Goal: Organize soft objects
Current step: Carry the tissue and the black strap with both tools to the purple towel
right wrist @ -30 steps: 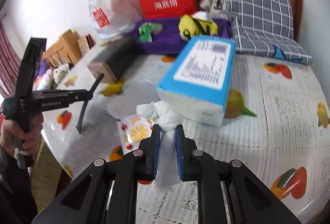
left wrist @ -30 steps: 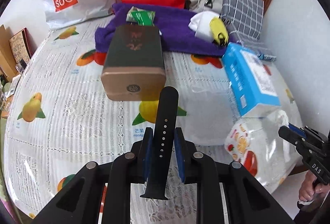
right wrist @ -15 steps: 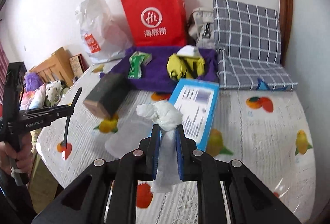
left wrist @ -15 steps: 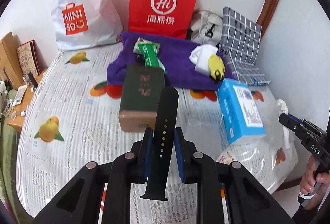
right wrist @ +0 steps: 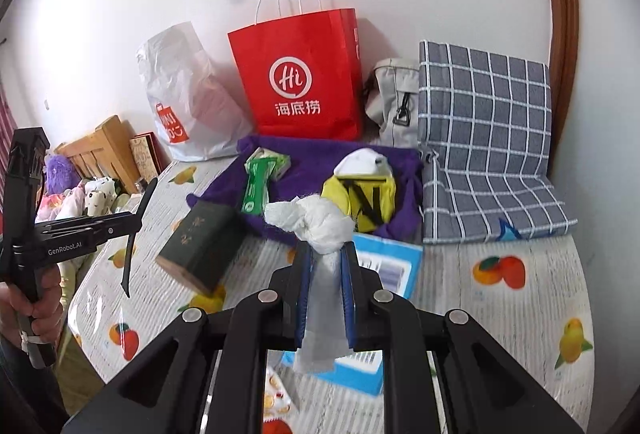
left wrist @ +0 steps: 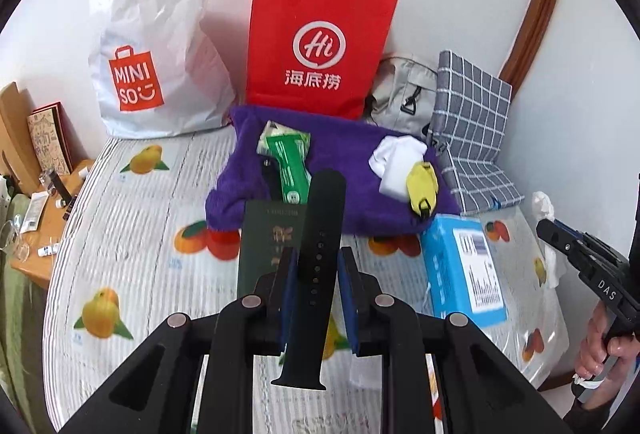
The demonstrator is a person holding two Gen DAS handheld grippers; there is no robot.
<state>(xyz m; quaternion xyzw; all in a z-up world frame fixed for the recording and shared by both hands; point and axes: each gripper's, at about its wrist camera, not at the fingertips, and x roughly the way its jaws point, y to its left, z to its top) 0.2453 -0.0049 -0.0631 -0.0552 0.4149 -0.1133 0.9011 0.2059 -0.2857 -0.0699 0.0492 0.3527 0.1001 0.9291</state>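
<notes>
My left gripper [left wrist: 318, 266] is shut on a black watch strap [left wrist: 316, 246] and holds it upright above the table. My right gripper [right wrist: 326, 266] is shut on a crumpled white tissue [right wrist: 316, 222], also raised. A purple towel [left wrist: 348, 162] lies at the back of the table with a green packet [left wrist: 290, 162], a white sock [left wrist: 394, 160] and a yellow pouch [left wrist: 422, 186] on it. The left gripper with its strap shows at the left of the right wrist view [right wrist: 132, 226]; the right gripper shows at the right edge of the left wrist view [left wrist: 576, 250].
A dark green box [left wrist: 268, 246] and a blue tissue pack [left wrist: 464, 270] lie on the fruit-print tablecloth [left wrist: 132, 250]. A red paper bag [left wrist: 320, 46], a white Miniso bag [left wrist: 152, 42], a grey bag [left wrist: 400, 94] and a checked cushion [left wrist: 472, 130] stand against the wall.
Both grippers have lifted and pulled back from the table, each keeping its object. The box and blue pack look smaller and farther away now.
</notes>
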